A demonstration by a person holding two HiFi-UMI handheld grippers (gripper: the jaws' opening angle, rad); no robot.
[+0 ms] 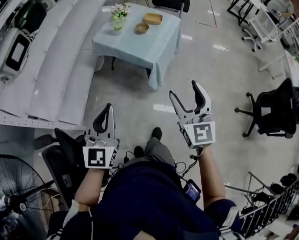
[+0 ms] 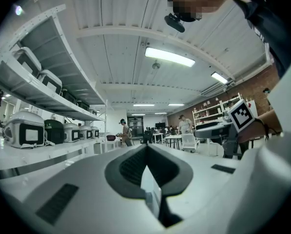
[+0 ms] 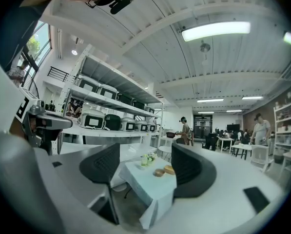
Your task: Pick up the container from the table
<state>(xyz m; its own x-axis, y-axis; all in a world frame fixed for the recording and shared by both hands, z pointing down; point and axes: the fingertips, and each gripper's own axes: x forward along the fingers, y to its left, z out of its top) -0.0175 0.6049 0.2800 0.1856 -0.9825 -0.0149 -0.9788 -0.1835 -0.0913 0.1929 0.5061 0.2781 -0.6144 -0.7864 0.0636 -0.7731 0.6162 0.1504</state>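
Lower centre of the head view: white-and-black left gripper (image 1: 107, 109), jaws pressed together, nothing between. Just right and slightly higher: matching right gripper (image 1: 184, 90), jaws wide apart, empty. Top centre, well apart from both: square table under pale blue cloth (image 1: 139, 46), bearing a shallow tan rectangular container (image 1: 153, 18), a round brown bowl (image 1: 141, 28) beside it, and a glass vase of white flowers (image 1: 119, 18) further left.

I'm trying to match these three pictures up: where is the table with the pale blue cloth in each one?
Head view: table at top centre, across the open floor.
Left gripper view: not made out; the shut jaws fill the middle.
Right gripper view: table low centre, framed between the open jaws.
Shared landmark: the shelves of white appliances, on the left in all three.
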